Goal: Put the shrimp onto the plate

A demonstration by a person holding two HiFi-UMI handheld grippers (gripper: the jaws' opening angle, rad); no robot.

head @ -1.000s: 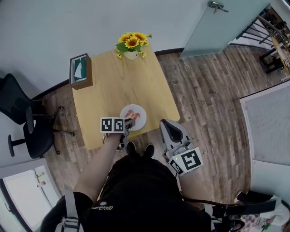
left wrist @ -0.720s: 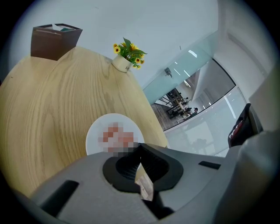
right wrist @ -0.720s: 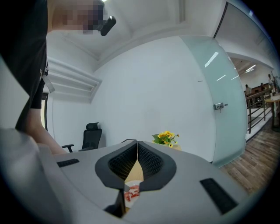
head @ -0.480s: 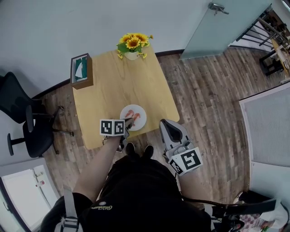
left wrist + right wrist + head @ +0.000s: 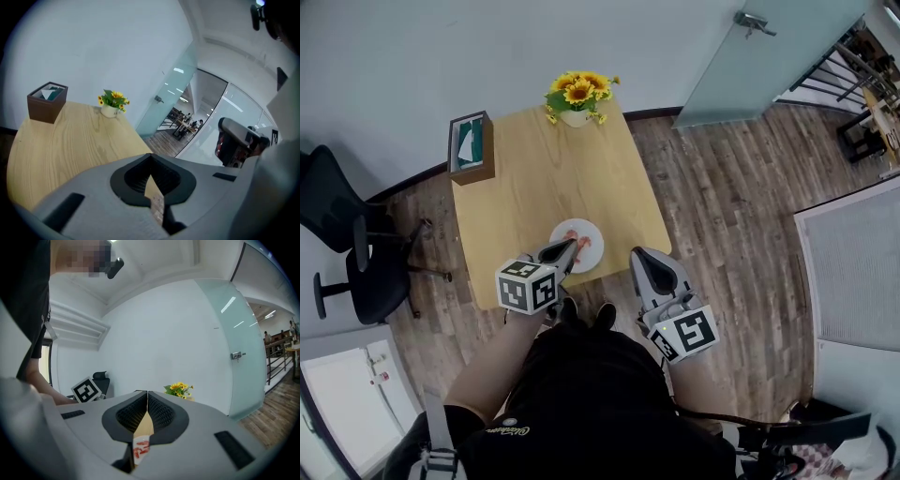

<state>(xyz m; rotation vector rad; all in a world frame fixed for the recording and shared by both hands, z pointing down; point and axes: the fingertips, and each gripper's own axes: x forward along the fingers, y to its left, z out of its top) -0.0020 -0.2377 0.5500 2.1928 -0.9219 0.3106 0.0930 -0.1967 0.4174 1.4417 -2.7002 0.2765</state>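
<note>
Shrimp (image 5: 583,243) lie on white plate (image 5: 589,263) by near edge of wooden table (image 5: 544,169). Left gripper (image 5: 570,247) sits over plate's near-left rim, jaws pressed together, nothing between them. Right gripper (image 5: 643,255) is just off table's near right corner, likewise clenched and empty. Sunflower pot (image 5: 576,97) and tissue box (image 5: 471,145) stand at far edge.

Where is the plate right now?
In the head view, the plate sits near the table's near edge, roughly centred, with the shrimp on it. The left hand-held gripper overlaps its near-left rim in the picture.
</note>
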